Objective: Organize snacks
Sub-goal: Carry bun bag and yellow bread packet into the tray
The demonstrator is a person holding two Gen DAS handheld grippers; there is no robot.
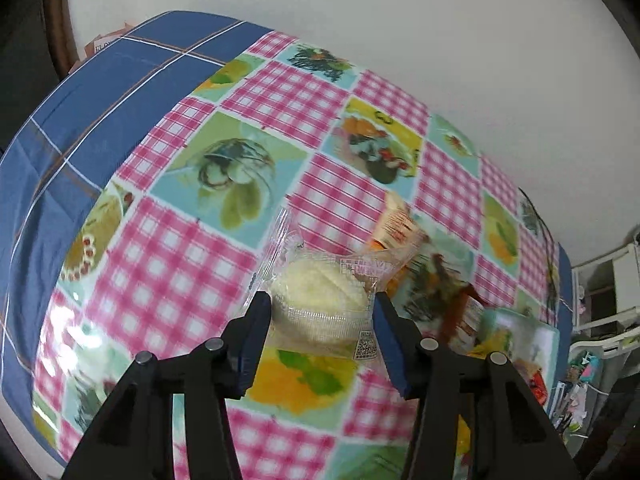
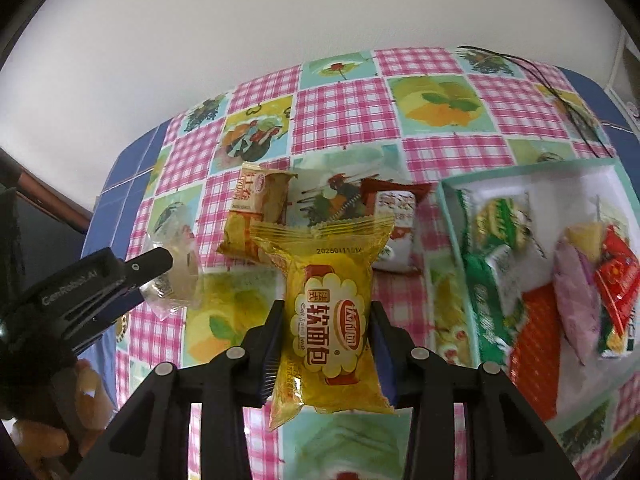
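Yellow wrapper fills the gap between my right gripper (image 2: 326, 344): the jaws are clamped on a bread pack (image 2: 328, 320), which stands upright in the lower middle of the right wrist view, its crimped top edge above the pads and its bottom hanging below them. My left gripper (image 1: 322, 332) grips a clear pack (image 1: 320, 304) with a pale round bun inside; both blue pads press on its sides, low in the middle of the left wrist view.

Just behind the bread pack, in the right wrist view, lie two more snacks on the cloth (image 2: 344, 112): an orange pack (image 2: 256, 212) to the upper left and a red-and-white pack (image 2: 394, 224) to the upper right. At the right edge of that view sits a box (image 2: 444, 204) with a pale green rim, and in it lie green, orange, pink and red packs close together. My left gripper shows at the left edge there too, black, with the clear pack at its tip and a hand (image 2: 86, 392) under it in the lower left corner.

In the left wrist view the orange pack is just above and to the right of the bun, blurred. The box is at the lower right edge. The pink-checked cloth spreads across the middle, with a blue sheet (image 1: 80, 120) at the upper left and a white wall (image 1: 400, 20) above.
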